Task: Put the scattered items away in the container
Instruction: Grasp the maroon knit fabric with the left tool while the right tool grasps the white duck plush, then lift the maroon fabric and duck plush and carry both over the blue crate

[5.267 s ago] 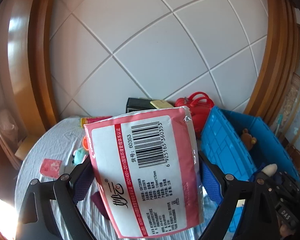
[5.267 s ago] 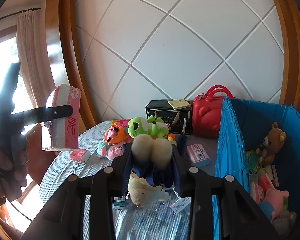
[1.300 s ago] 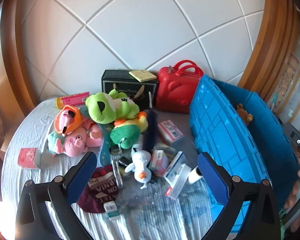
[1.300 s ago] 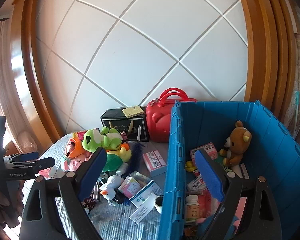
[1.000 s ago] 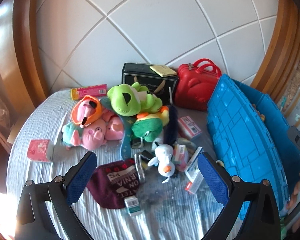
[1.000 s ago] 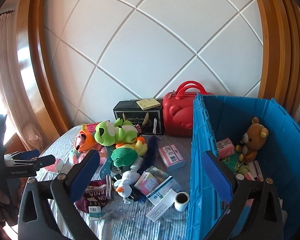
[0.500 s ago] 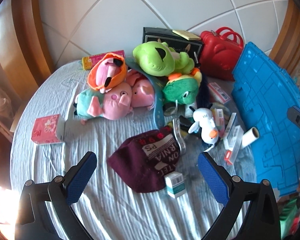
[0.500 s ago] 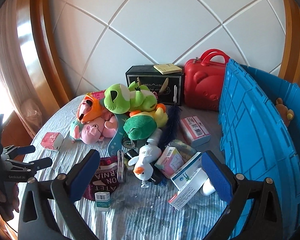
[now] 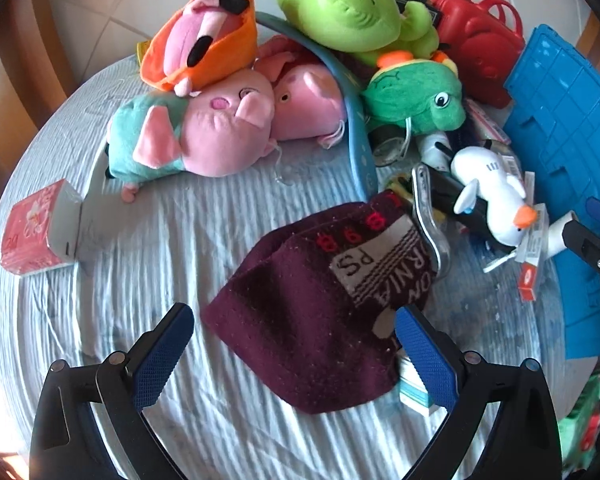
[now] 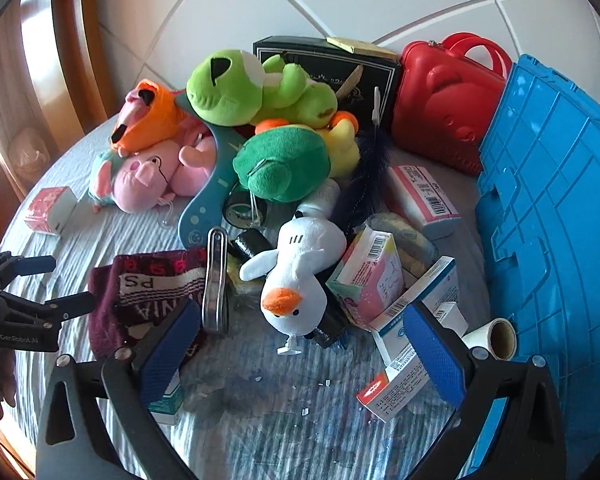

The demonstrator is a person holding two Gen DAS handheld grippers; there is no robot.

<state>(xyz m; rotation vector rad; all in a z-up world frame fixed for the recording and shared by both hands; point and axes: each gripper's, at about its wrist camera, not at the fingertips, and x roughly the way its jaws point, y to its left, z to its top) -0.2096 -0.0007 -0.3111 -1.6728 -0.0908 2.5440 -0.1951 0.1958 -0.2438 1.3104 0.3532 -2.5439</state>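
Note:
My left gripper point(image 9: 296, 344) is open and empty, low over a dark maroon knit cloth point(image 9: 320, 304) that lies between its blue pads. It also shows at the left edge of the right wrist view point(image 10: 54, 284). My right gripper point(image 10: 300, 340) is open and empty, just in front of a white plush duck point(image 10: 300, 272) with an orange beak. The blue crate point(image 10: 552, 208) stands at the right. Plush pigs point(image 9: 204, 132), green plush frogs point(image 10: 260, 92) and several small boxes lie scattered on the table.
A red suitcase point(image 10: 444, 96) and a black box point(image 10: 328, 60) stand at the back by the wall. A pink tissue pack point(image 9: 36, 228) lies alone at the left. A metal clip point(image 10: 216, 276) and a paper roll point(image 10: 496, 336) lie near the duck.
Both grippers have dropped toward the table and moved closer to the pile. The left one now straddles the maroon cloth; the right one faces the white duck. Both stay open.

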